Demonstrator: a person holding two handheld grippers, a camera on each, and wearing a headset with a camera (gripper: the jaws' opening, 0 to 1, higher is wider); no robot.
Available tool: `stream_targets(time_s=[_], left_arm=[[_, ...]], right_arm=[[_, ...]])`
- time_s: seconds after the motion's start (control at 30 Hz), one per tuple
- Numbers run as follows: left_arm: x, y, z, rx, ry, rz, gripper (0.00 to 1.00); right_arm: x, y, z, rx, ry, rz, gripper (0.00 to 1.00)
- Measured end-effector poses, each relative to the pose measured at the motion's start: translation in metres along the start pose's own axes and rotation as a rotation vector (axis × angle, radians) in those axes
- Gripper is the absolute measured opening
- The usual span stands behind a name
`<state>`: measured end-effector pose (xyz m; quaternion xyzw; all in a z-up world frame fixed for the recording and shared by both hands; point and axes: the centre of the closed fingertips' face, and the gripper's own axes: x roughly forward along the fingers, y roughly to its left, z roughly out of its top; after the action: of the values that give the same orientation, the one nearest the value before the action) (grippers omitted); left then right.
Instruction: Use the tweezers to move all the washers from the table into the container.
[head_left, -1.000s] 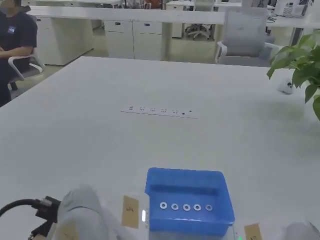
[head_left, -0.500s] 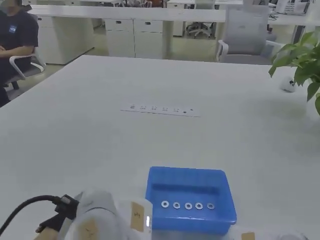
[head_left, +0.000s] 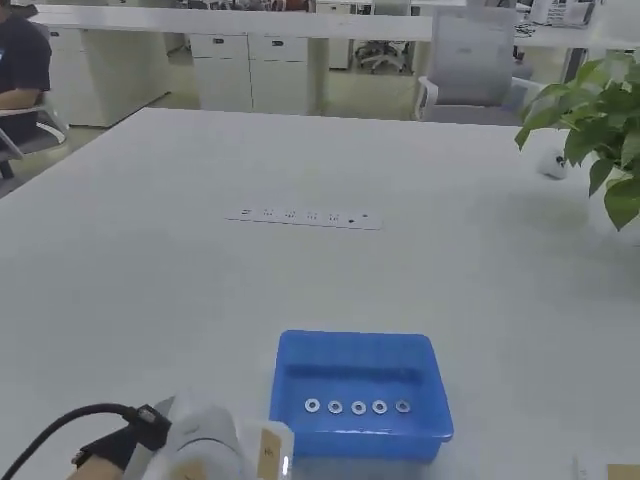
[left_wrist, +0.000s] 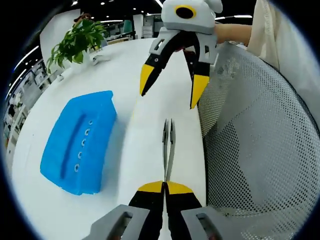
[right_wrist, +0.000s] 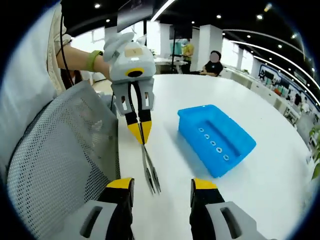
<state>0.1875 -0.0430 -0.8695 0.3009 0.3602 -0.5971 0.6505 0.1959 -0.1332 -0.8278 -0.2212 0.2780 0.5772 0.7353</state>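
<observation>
Five washers (head_left: 357, 406), lying where?
— In a row in the container (head_left: 355, 338), left of the left gripper (left_wrist: 164, 186), whose fingers are pressed together on the tweezers (left_wrist: 168, 150).
— And the right gripper (right_wrist: 162, 183)?
— Fingers spread apart, the tweezers' tips pointing at the gap.

You're in an open-plan office: rows of white desks (head_left: 200, 20), drawer cabinets (head_left: 285, 85), swivel chair (head_left: 470, 70), potted plant (head_left: 590, 125), ceiling strip lights (right_wrist: 165, 7).

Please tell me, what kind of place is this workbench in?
Most likely an open-plan office: rows of long white desks with drawer cabinets beneath, a grey office chair, and a leafy plant.
</observation>
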Motion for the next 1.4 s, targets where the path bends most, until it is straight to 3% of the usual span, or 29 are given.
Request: stream_targets(time_s=[0.2,0.27,0.33,0.4,0.53,0.63,0.7,0.77,0.8,0.87,0.93,1.03,1.1,1.23,1.3,1.4], left_arm=[[-0.002,-0.001,0.000,-0.029,0.007,-0.013,0.00],[-0.005,-0.002,0.003,-0.040,-0.013,-0.011,0.00],[-0.010,0.002,0.008,-0.056,-0.052,0.024,0.00],[-0.018,0.005,0.014,-0.110,-0.103,0.057,0.01],[-0.040,0.014,0.021,-0.204,-0.216,0.159,0.17],[-0.066,0.025,0.023,-0.291,-0.324,0.276,0.25],[-0.081,0.032,0.024,-0.315,-0.382,0.353,0.31],[-0.099,0.037,0.025,-0.373,-0.457,0.431,0.41],[-0.110,0.041,0.027,-0.410,-0.511,0.493,0.46],[-0.122,0.043,0.028,-0.460,-0.583,0.551,0.62],[-0.136,0.047,0.026,-0.501,-0.640,0.651,0.80],[-0.157,0.049,0.020,-0.552,-0.732,0.777,0.92],[-0.169,0.051,0.013,-0.570,-0.768,0.840,0.96],[-0.180,0.049,0.014,-0.582,-0.832,0.904,0.99],[-0.181,0.050,0.013,-0.599,-0.857,0.913,0.99],[-0.185,0.052,0.014,-0.594,-0.884,0.925,0.99]], right_arm=[[-0.022,-0.013,0.002,0.044,-0.066,-0.113,0.52],[-0.030,-0.020,0.005,0.066,-0.102,-0.161,0.56],[-0.038,-0.027,0.012,0.095,-0.147,-0.199,0.63],[-0.047,-0.034,0.020,0.113,-0.205,-0.242,0.70],[-0.072,-0.048,0.032,0.156,-0.328,-0.340,0.77],[-0.090,-0.057,0.037,0.200,-0.422,-0.400,0.86],[-0.102,-0.066,0.034,0.216,-0.481,-0.444,0.92],[-0.110,-0.070,0.036,0.234,-0.525,-0.474,0.97],[-0.115,-0.073,0.037,0.241,-0.548,-0.494,0.99],[-0.120,-0.075,0.035,0.253,-0.559,-0.506,0.99],[-0.123,-0.075,0.035,0.253,-0.569,-0.518,0.99],[-0.126,-0.075,0.041,0.232,-0.576,-0.558,0.99],[-0.128,-0.074,0.045,0.211,-0.584,-0.578,0.99],[-0.131,-0.074,0.049,0.215,-0.618,-0.602,0.99],[-0.134,-0.076,0.050,0.229,-0.642,-0.618,0.99],[-0.139,-0.080,0.048,0.211,-0.637,-0.663,0.99]])
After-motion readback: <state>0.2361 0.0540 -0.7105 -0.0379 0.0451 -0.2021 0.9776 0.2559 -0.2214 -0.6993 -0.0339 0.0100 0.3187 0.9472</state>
